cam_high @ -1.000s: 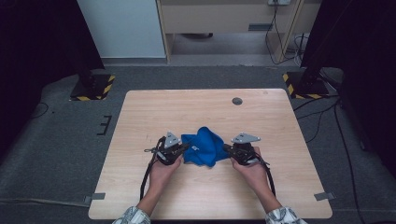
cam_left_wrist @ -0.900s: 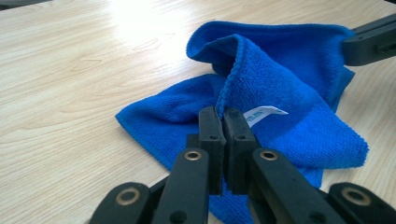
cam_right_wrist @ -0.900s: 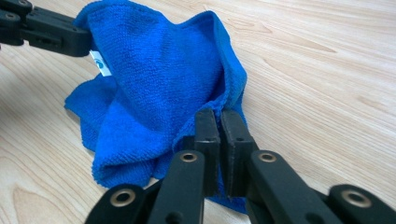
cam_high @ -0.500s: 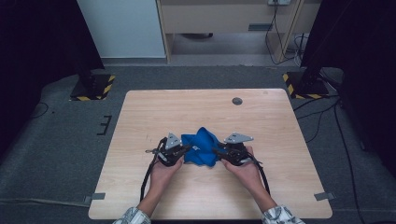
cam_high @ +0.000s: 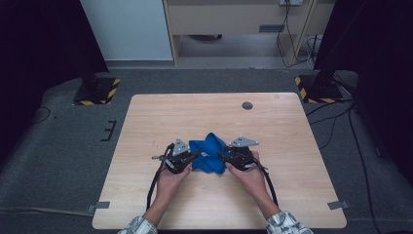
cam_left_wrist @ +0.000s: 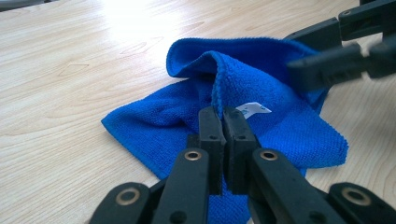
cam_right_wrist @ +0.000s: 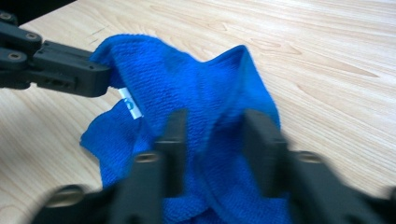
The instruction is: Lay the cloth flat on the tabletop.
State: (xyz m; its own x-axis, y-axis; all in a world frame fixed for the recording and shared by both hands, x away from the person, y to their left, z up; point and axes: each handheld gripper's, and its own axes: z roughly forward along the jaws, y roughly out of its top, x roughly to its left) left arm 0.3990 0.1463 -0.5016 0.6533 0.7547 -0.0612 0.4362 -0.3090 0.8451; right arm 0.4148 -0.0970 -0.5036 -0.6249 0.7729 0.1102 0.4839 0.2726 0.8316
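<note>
1. Nearest the person, a fold of the blue microfibre cloth is pinched by the left gripper.
2. Beyond, mid-table, the right gripper straddles cloth — its jaws, just closing, are partly apart.
3. Regrasping is judged underway — a firm pinch is needed next.

Cloth lies bunched on table, near the front edge, midway across. Left gripper at its left side, right gripper at its right.

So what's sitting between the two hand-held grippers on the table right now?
The crumpled blue cloth lies between the left hand-held gripper and the right hand-held gripper, as the high view shows. The left one pinches a fold of it.
</note>
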